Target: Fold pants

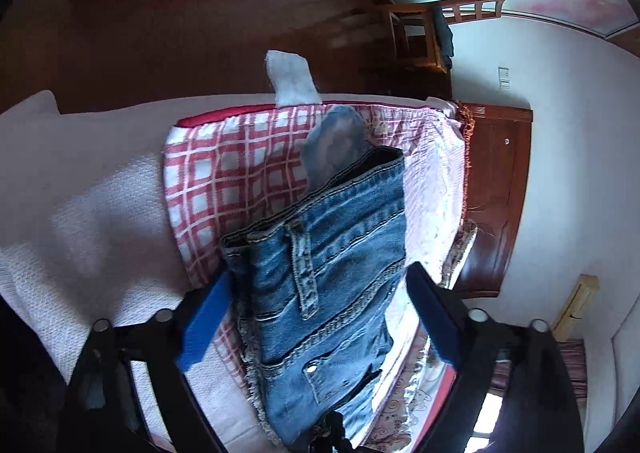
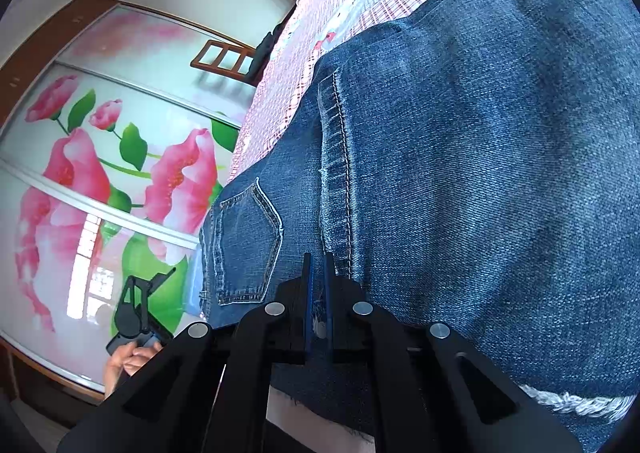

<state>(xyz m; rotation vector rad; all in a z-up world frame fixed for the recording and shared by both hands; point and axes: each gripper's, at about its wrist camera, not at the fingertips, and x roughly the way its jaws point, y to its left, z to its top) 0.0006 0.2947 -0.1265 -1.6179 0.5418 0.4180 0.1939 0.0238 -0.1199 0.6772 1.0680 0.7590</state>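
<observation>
The blue denim pants [image 1: 328, 273] lie folded on a red-and-white checked blanket [image 1: 224, 177] on the bed, waistband and belt loop facing the left wrist camera. My left gripper [image 1: 316, 317] is open, its blue pads on either side of the folded pants. In the right wrist view the pants [image 2: 460, 173] fill the frame, with a back pocket [image 2: 244, 245] at the left. My right gripper [image 2: 318, 277] is shut on a fold of the denim near the seam. The left gripper [image 2: 138, 309] also shows there, held by a hand.
A white bed cover [image 1: 80, 213] lies left of the blanket. A wooden chair [image 1: 424, 37], a wooden headboard [image 1: 496, 193] and a wardrobe with flower-printed doors [image 2: 100, 173] stand around the bed. A white cloth [image 1: 292, 77] lies at the bed's far edge.
</observation>
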